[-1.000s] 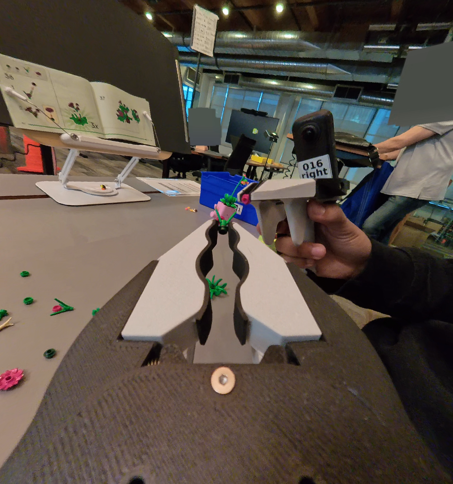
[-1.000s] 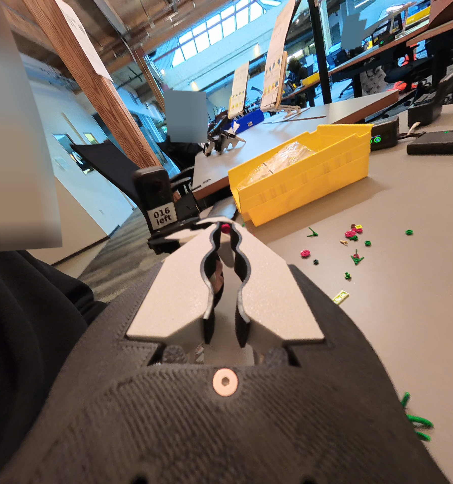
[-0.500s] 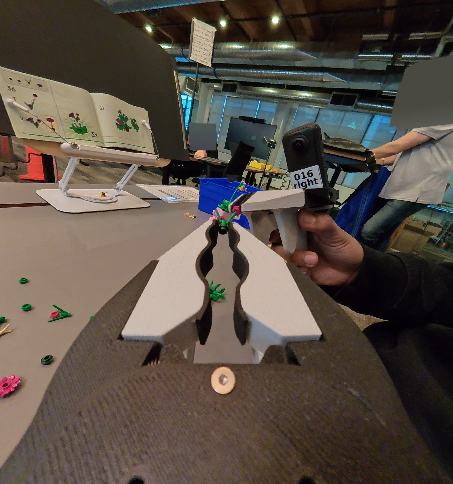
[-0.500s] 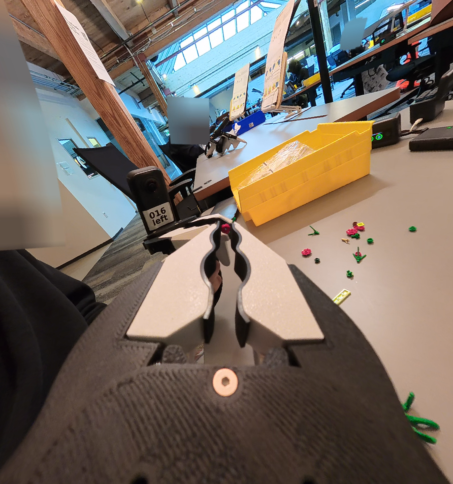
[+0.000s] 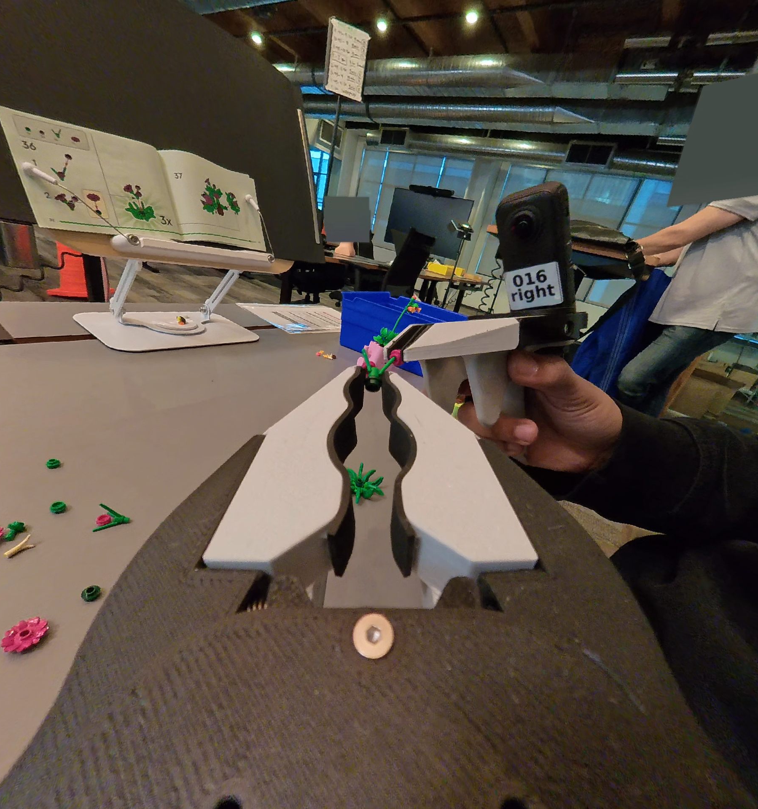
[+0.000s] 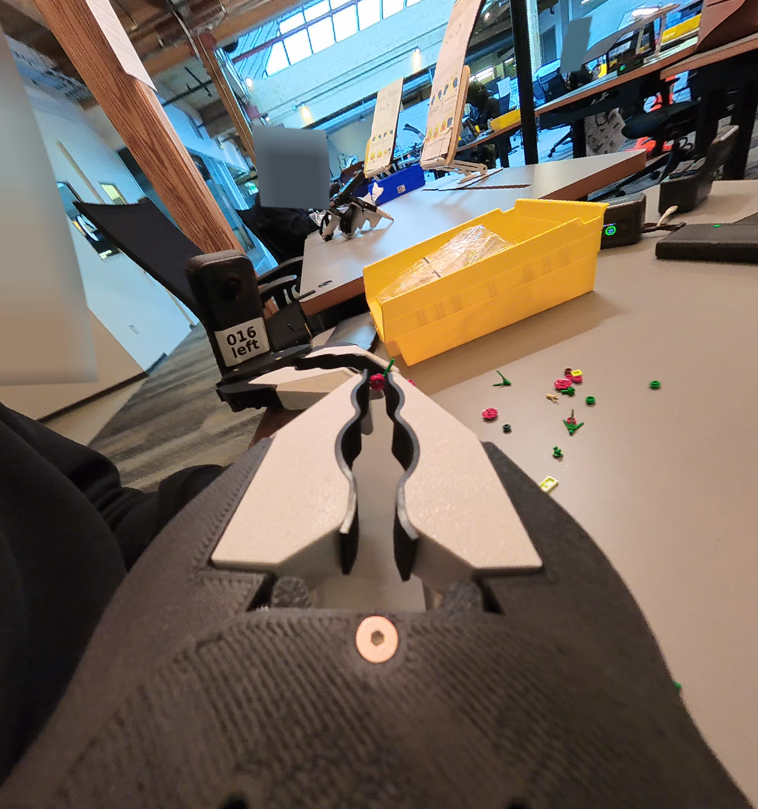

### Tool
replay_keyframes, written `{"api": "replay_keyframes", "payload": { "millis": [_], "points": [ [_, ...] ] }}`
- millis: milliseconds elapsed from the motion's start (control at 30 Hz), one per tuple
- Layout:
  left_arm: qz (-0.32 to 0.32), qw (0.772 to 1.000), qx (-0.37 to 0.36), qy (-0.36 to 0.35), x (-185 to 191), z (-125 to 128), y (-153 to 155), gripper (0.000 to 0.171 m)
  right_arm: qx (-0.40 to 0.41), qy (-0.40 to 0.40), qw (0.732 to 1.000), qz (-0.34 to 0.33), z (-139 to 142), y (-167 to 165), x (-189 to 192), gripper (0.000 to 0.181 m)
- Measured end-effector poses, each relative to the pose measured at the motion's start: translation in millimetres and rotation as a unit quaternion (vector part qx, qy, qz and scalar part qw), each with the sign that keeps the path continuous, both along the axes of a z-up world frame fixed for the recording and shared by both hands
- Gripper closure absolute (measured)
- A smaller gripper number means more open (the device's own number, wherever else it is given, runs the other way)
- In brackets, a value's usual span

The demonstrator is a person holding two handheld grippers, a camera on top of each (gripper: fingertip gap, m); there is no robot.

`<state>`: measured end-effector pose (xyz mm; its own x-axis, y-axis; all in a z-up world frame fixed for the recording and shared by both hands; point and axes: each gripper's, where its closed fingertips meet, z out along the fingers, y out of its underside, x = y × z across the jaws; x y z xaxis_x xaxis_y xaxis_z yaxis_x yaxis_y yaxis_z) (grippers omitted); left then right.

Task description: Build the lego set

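Note:
My left gripper (image 5: 372, 380) is shut on the dark green base of a small flower assembly (image 5: 375, 355) with pink and green parts, held above the table. My right gripper (image 6: 377, 380) is shut on a magenta flower piece with a green stem (image 6: 377, 381). In the left wrist view the right gripper's tips (image 5: 397, 350) touch the assembly from the right. In the right wrist view the left gripper (image 6: 320, 376) lies just behind my fingertips. A green leaf piece (image 5: 364, 481) lies on the table under the left fingers.
Loose magenta flowers (image 5: 24, 634), green studs (image 5: 57, 508) and stems (image 5: 110, 521) lie on the grey table at left. An open instruction book on a white stand (image 5: 149, 262) and a blue bin (image 5: 381, 319) stand behind. A yellow bin (image 6: 486, 280) is beyond the right gripper. A person stands at right. My left and right fingertips are right by each other.
The two grippers have stayed tip to tip with their pieces. The left wrist view has tilted a little, and the right gripper's hand has shifted slightly in it.

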<state>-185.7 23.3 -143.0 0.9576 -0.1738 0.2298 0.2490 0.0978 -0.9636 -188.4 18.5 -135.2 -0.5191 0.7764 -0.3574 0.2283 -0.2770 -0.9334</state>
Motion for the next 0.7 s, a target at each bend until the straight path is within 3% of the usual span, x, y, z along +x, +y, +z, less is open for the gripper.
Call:
{"api": "replay_keyframes", "payload": {
  "millis": [567,633,700],
  "points": [
    [0.01,1.0,0.014,-0.015,-7.6,3.9,-4.9,0.166,0.031,-0.018,0.999,-0.001,-8.4,-3.5,-0.7,0.176],
    [0.017,0.999,0.012,-0.027,-12.5,2.4,-5.5,0.166,0.027,-0.053,0.998,-0.012,-17.3,2.0,-0.8,0.177],
    [0.028,0.999,0.016,-0.04,-19.0,2.7,-7.7,0.166,0.058,-0.147,0.987,-0.011,-49.2,3.5,3.0,0.176]
  ]
}}
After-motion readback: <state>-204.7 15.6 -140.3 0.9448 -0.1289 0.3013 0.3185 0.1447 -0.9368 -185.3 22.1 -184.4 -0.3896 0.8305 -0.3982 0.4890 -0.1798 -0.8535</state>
